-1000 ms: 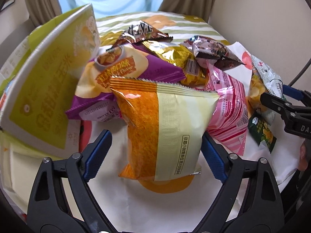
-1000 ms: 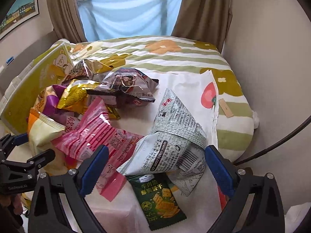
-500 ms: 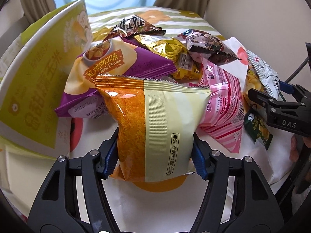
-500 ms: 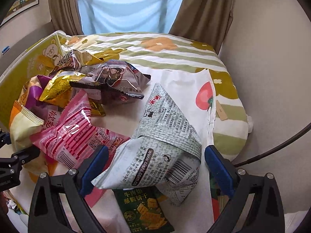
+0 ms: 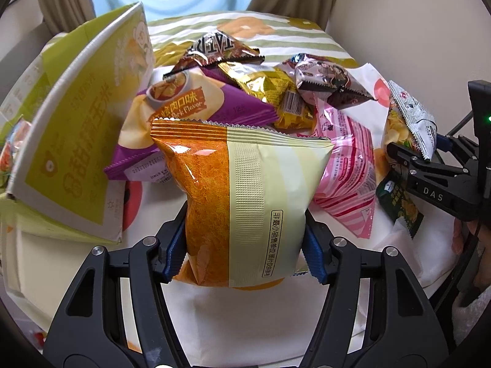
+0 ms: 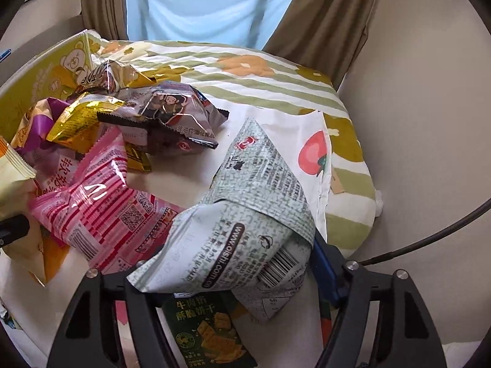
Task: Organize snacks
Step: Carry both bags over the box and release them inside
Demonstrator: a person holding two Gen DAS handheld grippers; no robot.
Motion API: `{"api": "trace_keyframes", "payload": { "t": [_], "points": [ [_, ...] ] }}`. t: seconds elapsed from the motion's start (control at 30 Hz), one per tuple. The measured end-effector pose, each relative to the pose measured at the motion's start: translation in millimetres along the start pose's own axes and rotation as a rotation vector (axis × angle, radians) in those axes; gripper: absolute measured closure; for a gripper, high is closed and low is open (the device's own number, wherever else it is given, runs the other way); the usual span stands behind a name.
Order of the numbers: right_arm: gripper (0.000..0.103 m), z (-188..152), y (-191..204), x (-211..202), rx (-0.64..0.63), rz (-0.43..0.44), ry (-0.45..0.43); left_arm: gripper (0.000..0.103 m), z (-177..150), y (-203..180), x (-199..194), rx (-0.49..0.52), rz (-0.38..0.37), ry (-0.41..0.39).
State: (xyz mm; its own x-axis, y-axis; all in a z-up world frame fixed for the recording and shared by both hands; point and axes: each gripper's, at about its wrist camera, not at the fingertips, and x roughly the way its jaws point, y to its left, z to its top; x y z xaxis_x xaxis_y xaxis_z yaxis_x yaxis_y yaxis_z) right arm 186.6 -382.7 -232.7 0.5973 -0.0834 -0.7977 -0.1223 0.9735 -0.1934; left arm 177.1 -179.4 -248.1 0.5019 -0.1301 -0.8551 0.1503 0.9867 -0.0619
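Over bedding, left hand-held gripper point(image 5: 245, 245) pinches orange bag point(image 5: 239, 202); right one point(image 6: 233, 279) closing around grey bag point(image 6: 245, 230).

- Left gripper point(image 5: 244, 247) angles downward, blue pads point(image 5: 313, 253) pressed onto a bag.
- Right gripper point(image 6: 233, 271) angles downward, jaws closing (bag between them).

Soft daylight enters through the curtained window point(image 6: 196, 3) at the back; both fisheye views bow strongly and darken to black at the corners; glare streaks the foil snack bags point(image 5: 264, 82); shadows faint; the right view's near edges slightly blurred.
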Motion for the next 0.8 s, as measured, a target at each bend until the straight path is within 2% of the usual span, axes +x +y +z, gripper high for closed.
{"api": "trace_keyframes", "payload": {
  "t": [0.3, 0.47, 0.67, 0.8],
  "points": [
    [0.038, 12, 0, -29, 0.017, 0.054, -0.032, 0.043, 7, 7, -30, -0.045, 0.023, -0.031],
    [0.039, 24, 6, -55, 0.009, 0.087, -0.053, 0.043, 15, 12, -60, -0.074, 0.039, -0.071],
    [0.038, 45, 8, -89, 0.022, 0.155, -0.102, 0.043, 36, 34, -111, -0.136, 0.061, -0.135],
    [0.039, 65, 17, -110, 0.013, 0.184, -0.136, 0.043, 52, 62, -137, -0.168, 0.060, -0.174]
  ]
}}
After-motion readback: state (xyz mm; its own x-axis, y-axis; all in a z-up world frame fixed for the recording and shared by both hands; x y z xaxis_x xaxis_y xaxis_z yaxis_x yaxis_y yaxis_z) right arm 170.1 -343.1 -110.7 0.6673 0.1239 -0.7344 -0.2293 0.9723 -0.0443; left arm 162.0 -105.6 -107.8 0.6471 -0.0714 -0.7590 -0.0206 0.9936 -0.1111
